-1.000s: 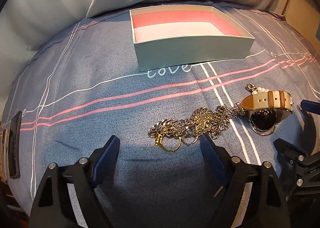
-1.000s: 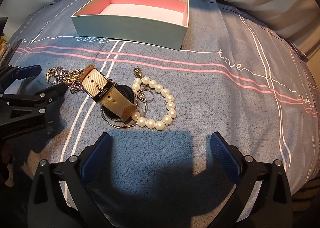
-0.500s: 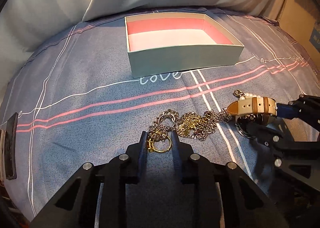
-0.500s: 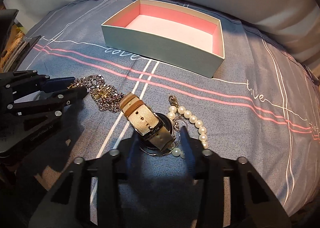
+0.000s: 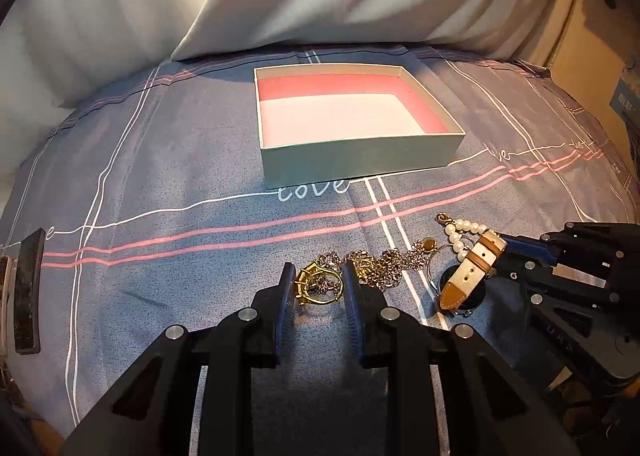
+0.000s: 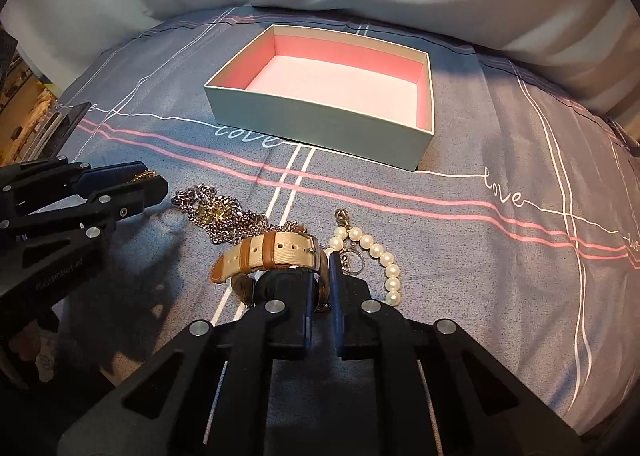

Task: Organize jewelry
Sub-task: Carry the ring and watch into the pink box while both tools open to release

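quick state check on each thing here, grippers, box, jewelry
left gripper: shut on gold ring
right gripper: shut on watch
gold ring: between the left fingers
watch: strap buckled, gripped at its edge
box: open, nothing inside
chain: tangled heap on the bedspread
pearl bracelet: lying loose

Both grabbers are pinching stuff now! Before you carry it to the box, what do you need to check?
1. Left gripper shut on the gold ring: ok.
2. Ring free of the chain: cannot tell, they touch.
3. Right gripper shut on the watch: ok.
4. Pearl bracelet clear of the watch: cannot tell, it lies right beside it.
5. Box open with room inside: ok.
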Demonstrator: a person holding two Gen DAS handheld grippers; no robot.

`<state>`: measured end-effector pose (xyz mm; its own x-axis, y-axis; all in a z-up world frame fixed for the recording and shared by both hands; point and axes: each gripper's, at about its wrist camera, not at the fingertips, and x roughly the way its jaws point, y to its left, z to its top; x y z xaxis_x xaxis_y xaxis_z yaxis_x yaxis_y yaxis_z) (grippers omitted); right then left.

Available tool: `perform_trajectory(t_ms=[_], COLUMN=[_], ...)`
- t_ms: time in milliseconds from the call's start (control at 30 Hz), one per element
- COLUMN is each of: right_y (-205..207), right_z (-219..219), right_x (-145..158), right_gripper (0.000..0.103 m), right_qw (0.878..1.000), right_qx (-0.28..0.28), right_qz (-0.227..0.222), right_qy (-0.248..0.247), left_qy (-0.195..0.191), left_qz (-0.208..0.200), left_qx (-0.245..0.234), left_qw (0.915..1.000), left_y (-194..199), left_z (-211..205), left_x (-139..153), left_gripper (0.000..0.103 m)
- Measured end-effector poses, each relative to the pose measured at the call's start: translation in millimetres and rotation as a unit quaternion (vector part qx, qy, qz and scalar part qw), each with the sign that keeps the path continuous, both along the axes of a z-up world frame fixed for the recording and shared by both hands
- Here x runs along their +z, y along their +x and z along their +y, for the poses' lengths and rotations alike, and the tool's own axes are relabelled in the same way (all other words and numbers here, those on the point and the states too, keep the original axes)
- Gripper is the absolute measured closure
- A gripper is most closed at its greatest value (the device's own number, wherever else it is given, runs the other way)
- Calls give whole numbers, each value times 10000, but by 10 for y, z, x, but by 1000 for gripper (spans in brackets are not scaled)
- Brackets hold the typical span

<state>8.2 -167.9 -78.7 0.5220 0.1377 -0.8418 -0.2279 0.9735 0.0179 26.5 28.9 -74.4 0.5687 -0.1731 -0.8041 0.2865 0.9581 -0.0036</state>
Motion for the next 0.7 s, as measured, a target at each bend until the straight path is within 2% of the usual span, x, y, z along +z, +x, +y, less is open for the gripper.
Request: perform_trajectory(t_ms=[200,433,633,700], right_y=[8,103,459,671], right_z=[4,-50,-41,-42], right_x=[207,719,1133,1240], right_gripper=[95,95,95,95], right_qw=[9998,9977,9944,9937], right_qx=[-7,-109,-190,-243], right_qz=[-222,-663,-1008,-1044], right_qy=[-17,-55,-267,-315], left_qy=[-127,-271,-310,-331], left_qz=[-162,-481,-842,-815], left_qx=[-73,-104,-44,68], left_qw=[9998,9984,9960,9961], left_y=[18,56,389,611], left_z=[-55,-158,-301,-332], left_x=[253,733,1138,1217], left_gripper=[79,79,79,79])
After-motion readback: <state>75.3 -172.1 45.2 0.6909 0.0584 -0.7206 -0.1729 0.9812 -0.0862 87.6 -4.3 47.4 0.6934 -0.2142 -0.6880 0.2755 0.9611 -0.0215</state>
